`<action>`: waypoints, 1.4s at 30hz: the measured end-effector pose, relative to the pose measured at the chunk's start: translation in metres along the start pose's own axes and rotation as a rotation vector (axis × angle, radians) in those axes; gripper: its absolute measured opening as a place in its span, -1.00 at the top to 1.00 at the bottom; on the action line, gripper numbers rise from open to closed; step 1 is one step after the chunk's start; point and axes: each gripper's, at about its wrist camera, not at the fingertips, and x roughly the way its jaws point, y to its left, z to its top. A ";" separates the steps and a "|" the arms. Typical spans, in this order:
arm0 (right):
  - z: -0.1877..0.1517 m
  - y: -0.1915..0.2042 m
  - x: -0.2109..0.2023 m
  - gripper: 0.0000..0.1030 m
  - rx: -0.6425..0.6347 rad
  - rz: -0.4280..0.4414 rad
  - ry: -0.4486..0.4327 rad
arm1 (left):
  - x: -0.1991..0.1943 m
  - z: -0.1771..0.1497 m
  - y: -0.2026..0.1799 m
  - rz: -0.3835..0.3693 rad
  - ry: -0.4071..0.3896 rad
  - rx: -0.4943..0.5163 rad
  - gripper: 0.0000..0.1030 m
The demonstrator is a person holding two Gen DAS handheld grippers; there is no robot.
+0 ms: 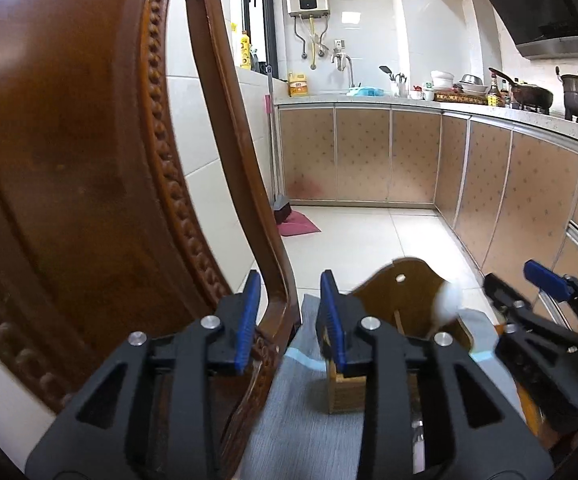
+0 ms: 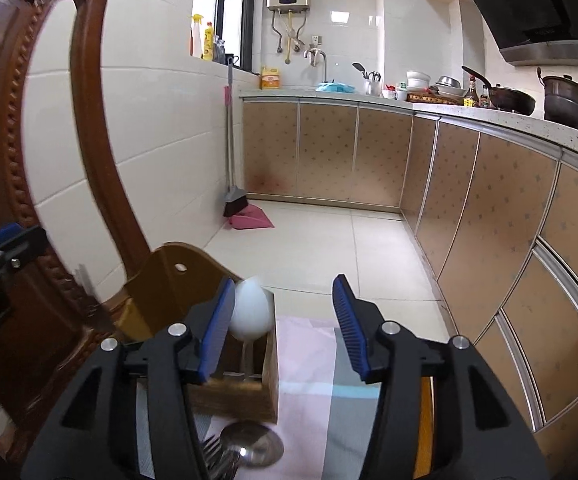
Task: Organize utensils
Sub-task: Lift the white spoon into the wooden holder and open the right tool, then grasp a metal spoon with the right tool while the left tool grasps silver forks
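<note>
Utensils gather on a cloth-covered table (image 2: 309, 360): a white spoon (image 2: 250, 312) stands bowl-up in the wooden holder (image 2: 245, 392) near the far edge, while a metal spoon (image 2: 255, 444) and fork (image 2: 213, 454) lie flat just in front of it. The right gripper (image 2: 283, 328) is wide open and holds nothing; the left gripper (image 1: 291, 320) is likewise open and empty, beside the chair back (image 1: 89, 160).

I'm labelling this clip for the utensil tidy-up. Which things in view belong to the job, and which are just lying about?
Belongs to the job:
wooden utensil holder
white spoon standing in it
metal spoon on the cloth
fork beside it

Just lying about:
broom
pink dustpan
carved chair
pots on the counter
</note>
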 end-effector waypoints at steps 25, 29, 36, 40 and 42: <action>-0.164 -0.061 0.088 0.05 0.764 0.392 0.588 | 0.030 -0.138 -0.030 -0.163 0.412 0.197 0.43; -0.157 -0.064 0.085 0.85 0.755 0.391 0.546 | 0.043 -0.143 -0.032 -0.174 0.446 0.197 0.43; -0.145 -0.063 0.070 0.97 0.697 0.413 0.521 | 0.057 -0.142 -0.035 -0.186 0.475 0.168 0.35; -0.151 -0.058 0.077 0.33 0.705 0.452 0.566 | 0.054 -0.142 -0.034 -0.179 0.473 0.165 0.24; -0.153 -0.053 0.077 0.08 0.705 0.447 0.563 | 0.053 -0.143 -0.034 -0.179 0.473 0.168 0.24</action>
